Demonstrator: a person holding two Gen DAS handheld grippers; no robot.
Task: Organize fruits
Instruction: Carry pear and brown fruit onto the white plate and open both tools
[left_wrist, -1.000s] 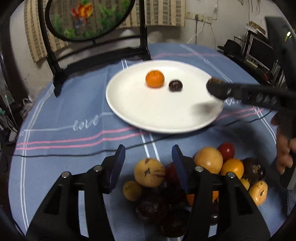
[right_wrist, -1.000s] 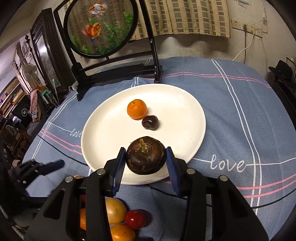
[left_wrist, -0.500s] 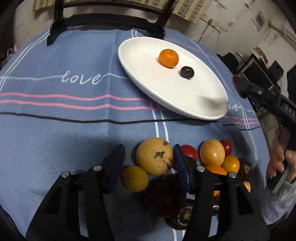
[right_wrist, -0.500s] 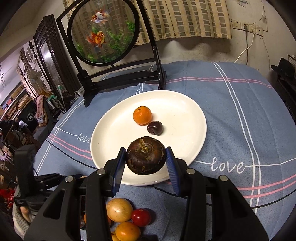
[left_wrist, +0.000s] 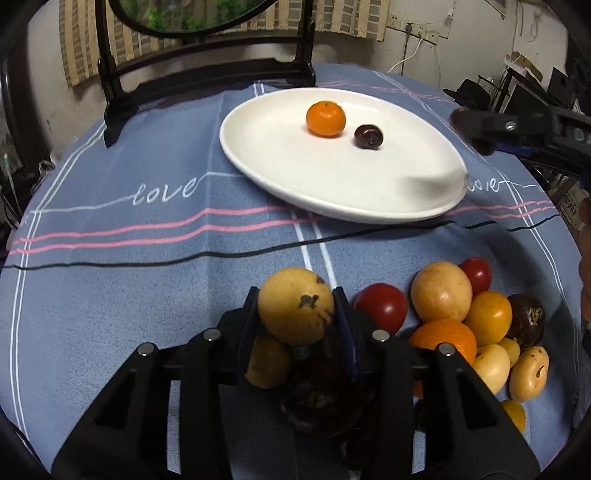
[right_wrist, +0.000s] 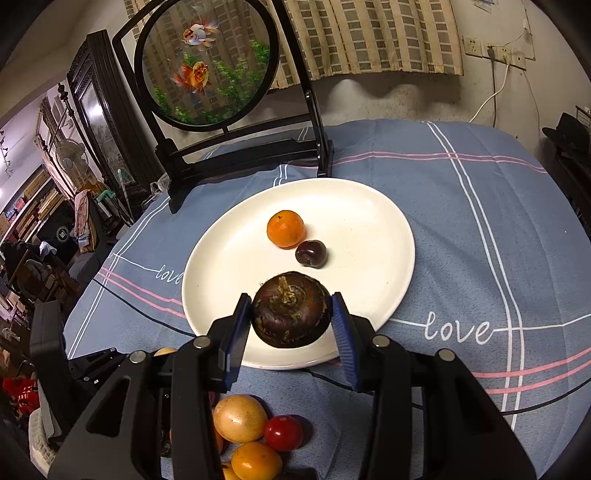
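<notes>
Two fruits gripped, plate waiting.

Left gripper (left_wrist: 297, 314) just closing, pads now pressed on a yellow fruit (left_wrist: 295, 305) at the near edge of the pile (left_wrist: 469, 317); right gripper (right_wrist: 291, 321) clamped on a dark, stemmed fruit (right_wrist: 291, 309), held over the near rim of the white plate (right_wrist: 384, 236). Best to lift the yellow fruit straight up, clear of the small yellow one and the dark ones just beside and beneath it, so nothing rolls; best to lower the dark fruit onto bare plate, short of the mandarin (right_wrist: 286, 229) and the small dark fruit (right_wrist: 311, 253) already there, before letting go. Round table under a blue cloth (right_wrist: 461, 206) with pink and white stripes and "love" lettering; a framed goldfish screen (right_wrist: 205, 70) at the far edge; cluttered, dim room behind, wall sockets and a woven blind.
</notes>
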